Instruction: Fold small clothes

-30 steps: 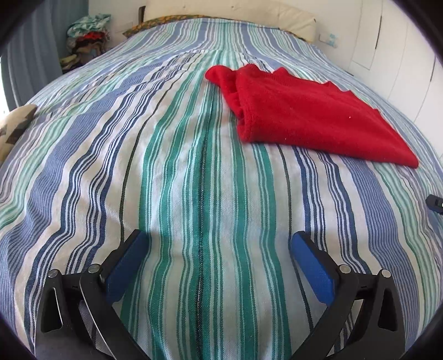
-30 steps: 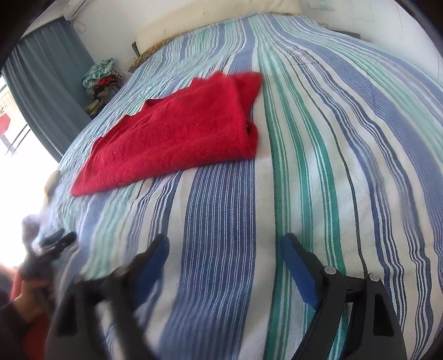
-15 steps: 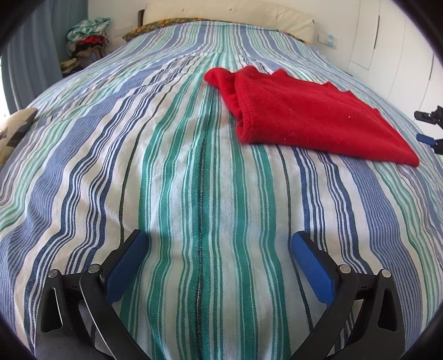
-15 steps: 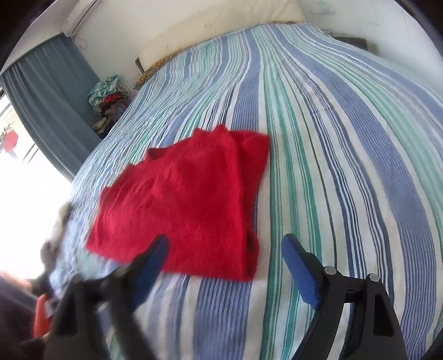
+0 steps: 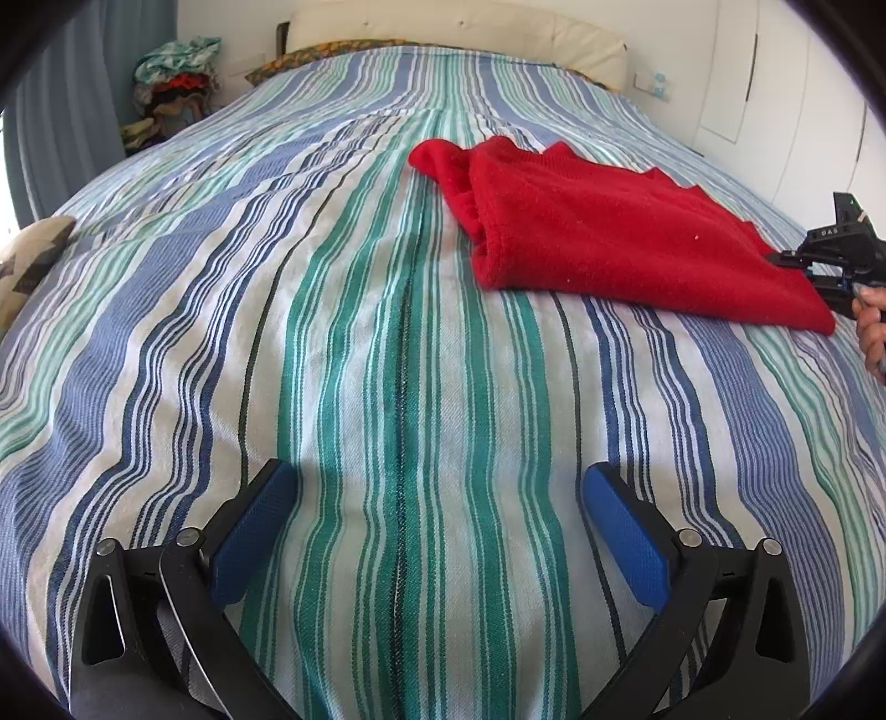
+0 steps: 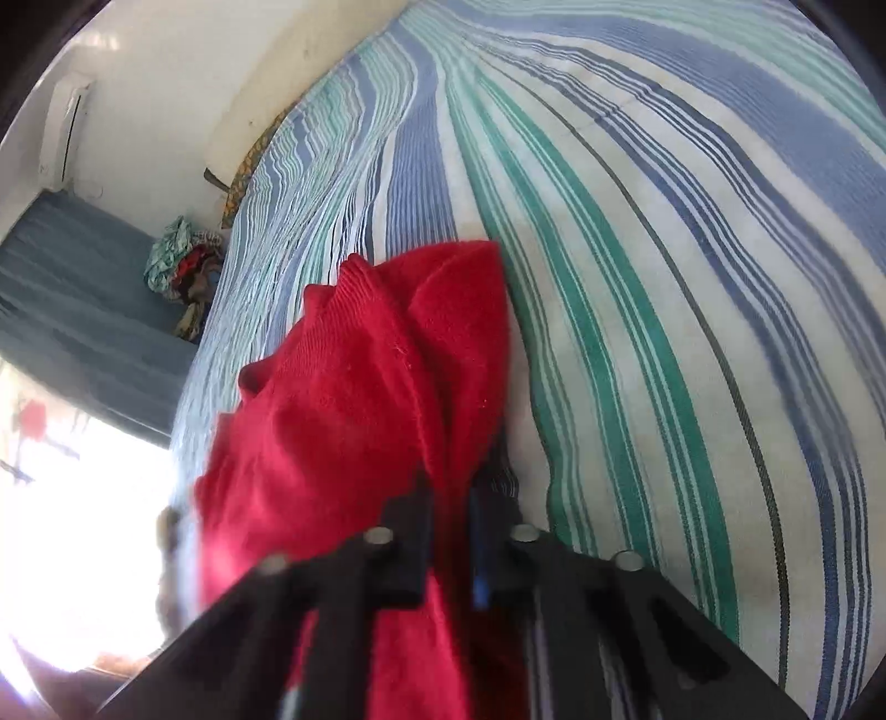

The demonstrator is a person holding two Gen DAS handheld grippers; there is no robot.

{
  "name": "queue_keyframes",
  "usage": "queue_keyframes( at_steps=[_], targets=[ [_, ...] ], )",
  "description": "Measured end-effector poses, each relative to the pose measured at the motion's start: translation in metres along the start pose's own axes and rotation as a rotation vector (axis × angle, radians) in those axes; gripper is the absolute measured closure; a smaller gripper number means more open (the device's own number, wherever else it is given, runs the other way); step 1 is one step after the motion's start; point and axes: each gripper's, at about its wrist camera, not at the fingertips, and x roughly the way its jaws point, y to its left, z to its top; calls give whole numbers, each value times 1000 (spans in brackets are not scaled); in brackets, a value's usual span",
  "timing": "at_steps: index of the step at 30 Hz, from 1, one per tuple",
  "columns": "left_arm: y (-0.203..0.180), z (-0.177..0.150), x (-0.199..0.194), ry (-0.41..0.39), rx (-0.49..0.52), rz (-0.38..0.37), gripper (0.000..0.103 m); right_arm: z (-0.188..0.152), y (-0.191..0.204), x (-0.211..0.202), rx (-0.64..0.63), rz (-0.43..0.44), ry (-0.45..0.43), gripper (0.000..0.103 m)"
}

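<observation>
One red garment (image 6: 354, 399) on striped bed (image 5: 343, 343): my right gripper (image 6: 451, 515) closing on its edge, cloth between jaws. Left gripper (image 5: 437, 531) wide, empty. Next, probably: lift and fold across.

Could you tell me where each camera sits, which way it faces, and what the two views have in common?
Left wrist: on the left gripper, jaws open, angled down along the striped bedspread toward the headboard; the right gripper and a hand show at right.
Right wrist: on the right gripper, rolled, close over the bed, its jaws closing on the red garment.
Shared: garment, bedspread, clothes pile.
</observation>
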Motion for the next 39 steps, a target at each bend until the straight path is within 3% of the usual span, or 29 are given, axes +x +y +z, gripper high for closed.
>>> queue_keyframes(
  at_steps=[4,8,12,16,20,22,23,25,28,30,32,33,34,37,39],
  targets=[
    [0,0,0,1,1,1,0,5,55,-21,-128,-18,-27,94],
    [-1,2,1,7,6,7,0,2,162,-27,-344,-76,-45,94],
    [-1,2,1,6,4,3,0,-31,260,12,-504,-90,0,94],
    [-1,2,1,4,3,1,0,-77,313,81,-590,-101,85,94],
    [-1,2,1,3,2,1,0,-119,320,146,-595,-132,220,90],
    [-1,2,1,3,2,0,0,-124,309,172,-480,-34,363,68],
    [-1,2,1,2,2,0,0,-125,302,176,-409,45,418,62],
    [-1,2,1,2,2,-1,0,-122,299,163,-332,182,442,41],
    [-1,2,2,4,4,2,0,-105,299,123,-360,300,371,41],
    [-2,2,2,5,6,4,0,-93,299,99,-444,254,274,41],
    [-2,2,2,5,7,5,0,-92,295,92,-539,149,238,53],
    [-2,2,2,5,7,4,0,-98,292,97,-576,131,268,71],
    [-2,2,2,4,7,4,0,-109,291,106,-615,111,309,78],
    [-3,2,2,2,7,2,0,-153,291,146,-764,34,407,78],
    [-2,1,1,1,6,-3,0,-181,288,168,-850,-41,412,78]
  ],
)
